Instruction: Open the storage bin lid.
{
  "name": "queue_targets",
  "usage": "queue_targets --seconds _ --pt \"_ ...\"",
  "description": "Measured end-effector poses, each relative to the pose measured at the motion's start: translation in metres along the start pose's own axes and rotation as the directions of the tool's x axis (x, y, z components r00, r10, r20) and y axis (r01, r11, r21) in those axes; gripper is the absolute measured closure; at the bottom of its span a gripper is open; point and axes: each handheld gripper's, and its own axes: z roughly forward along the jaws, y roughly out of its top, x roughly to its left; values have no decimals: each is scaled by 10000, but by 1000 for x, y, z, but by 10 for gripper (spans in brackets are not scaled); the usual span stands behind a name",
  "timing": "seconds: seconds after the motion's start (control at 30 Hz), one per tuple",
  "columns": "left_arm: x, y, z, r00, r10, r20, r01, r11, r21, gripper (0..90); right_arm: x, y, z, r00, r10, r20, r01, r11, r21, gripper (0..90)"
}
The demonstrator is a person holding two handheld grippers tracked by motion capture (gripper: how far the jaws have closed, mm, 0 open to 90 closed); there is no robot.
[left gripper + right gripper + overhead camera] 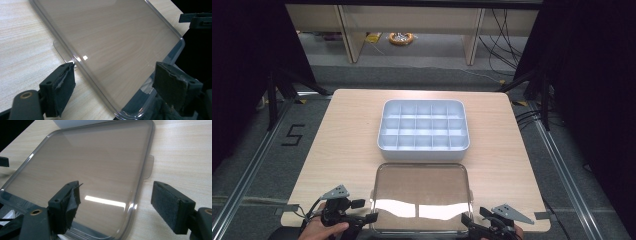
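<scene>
Your high view looks forward and down from above your side of the table (342,150), taking in the whole top and the floor beyond. Your left gripper (113,86) carries a camera that sits low and close, looking along its jaws across the clear lid (112,45), whose near corner lies between the fingers (61,87). Your right gripper (120,205) camera is just as close, facing the lid (82,165) with its edge between the fingers (172,205). All three views share the lid (422,192) and the wood around it.
</scene>
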Motion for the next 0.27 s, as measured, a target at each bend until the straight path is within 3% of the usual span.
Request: queue_targets --seconds 0.07,0.13,0.17,0.2,0.23,0.27 --pt "0 -1 1 10000 -24 -1 24 10000 37 174 -1 1 -2 9999 -105 -54 105 9999 -29 245" --pt "0 -1 1 10000 -6 -8 6 10000 44 179 1 0 -1 9993 358 -84 -359 9993 -88 245" --pt "0 -1 1 10000 4 -3 -4 10000 59 180 -4 1 0 9999 -69 -150 66 9998 -194 246" --pt "0 -1 1 10000 15 -8 -15 10000 77 180 1 1 -2 9978 618 -229 -620 9980 -102 245" --pt "0 -1 1 10000 11 -44 -11 10000 54 180 -4 1 -3 9999 107 15 -107 9999 -126 245" --pt "0 -1 1 10000 14 -50 -14 10000 50 180 -4 1 -1 9995 281 -139 -282 9995 -114 245"
